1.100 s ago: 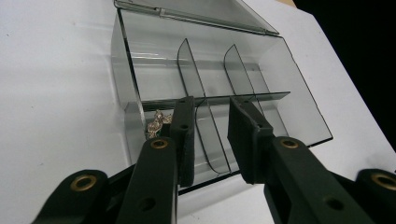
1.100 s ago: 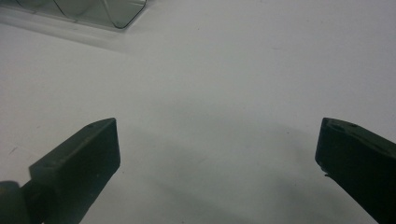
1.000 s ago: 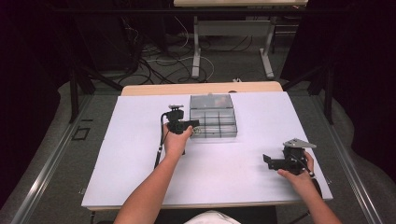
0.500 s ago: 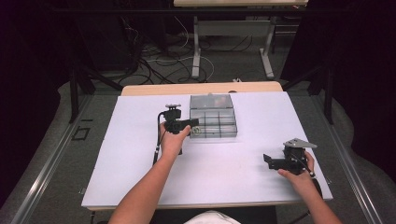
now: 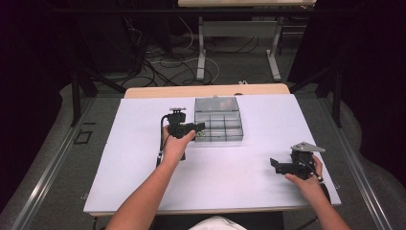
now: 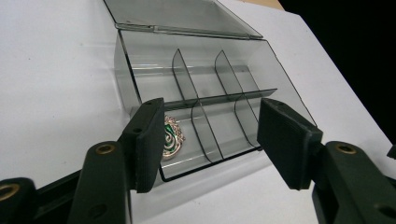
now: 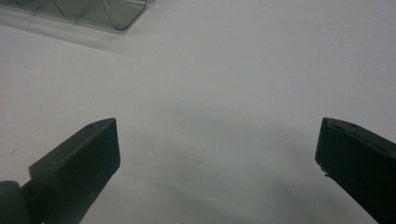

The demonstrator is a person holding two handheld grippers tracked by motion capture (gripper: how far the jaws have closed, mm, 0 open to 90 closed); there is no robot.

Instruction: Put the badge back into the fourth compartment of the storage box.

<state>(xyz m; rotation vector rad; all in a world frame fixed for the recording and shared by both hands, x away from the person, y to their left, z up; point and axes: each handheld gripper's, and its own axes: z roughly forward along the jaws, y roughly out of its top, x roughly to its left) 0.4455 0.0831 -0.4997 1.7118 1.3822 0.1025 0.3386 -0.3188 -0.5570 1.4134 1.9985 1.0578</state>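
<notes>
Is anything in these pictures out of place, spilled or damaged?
Nothing stands out. The clear box sits flat on the table, lid open, dividers upright. A green badge lies in one near compartment; the other compartments look empty.

Your forearms come in bare from the bottom of the high view, and no sleeve shows on either. At the bottom centre sits a small patch of your white garment (image 5: 218, 223).

Your left gripper (image 5: 191, 128), left of centre, is black, with a small mount on top and a black cable (image 5: 161, 139) running down beside your hand. Up close in the left gripper view (image 6: 212, 140), its jaws are matte black blocks with flat pads, on arms set with brass-coloured rivets.

Your right gripper (image 5: 277, 164), at the lower right, is black too and carries a grey three-cornered plate (image 5: 307, 147) on top. Its jaws in the right gripper view (image 7: 217, 158) are plain dark blocks.
</notes>
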